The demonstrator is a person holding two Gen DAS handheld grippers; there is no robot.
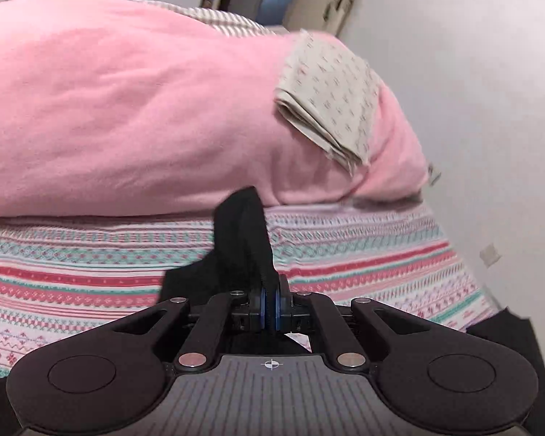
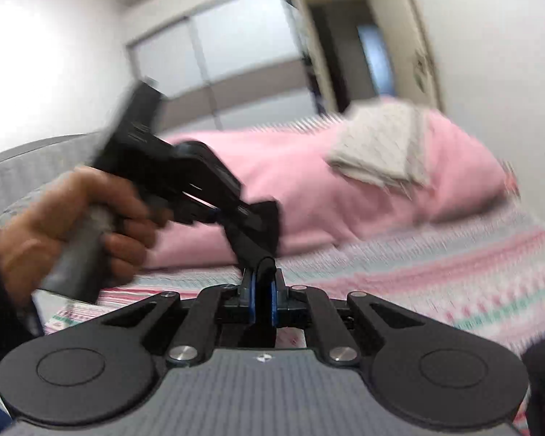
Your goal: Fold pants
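Black pants point(image 1: 241, 239) fabric sits pinched between the nearly closed blue pads point(image 1: 261, 309) of the left gripper point(image 1: 270, 309), a tongue of cloth poking up past the tips, more hanging below. In the right wrist view the right gripper point(image 2: 261, 303) likewise clamps a thick dark fold between its pads, and the cloth runs up-left from there to the left gripper, held in the person's hand point(image 2: 69, 218). Both grips are close together above the patterned bedsheet point(image 1: 345, 247). Beyond lie a pink duvet point(image 1: 145, 109) and a folded beige cloth point(image 1: 330, 98).
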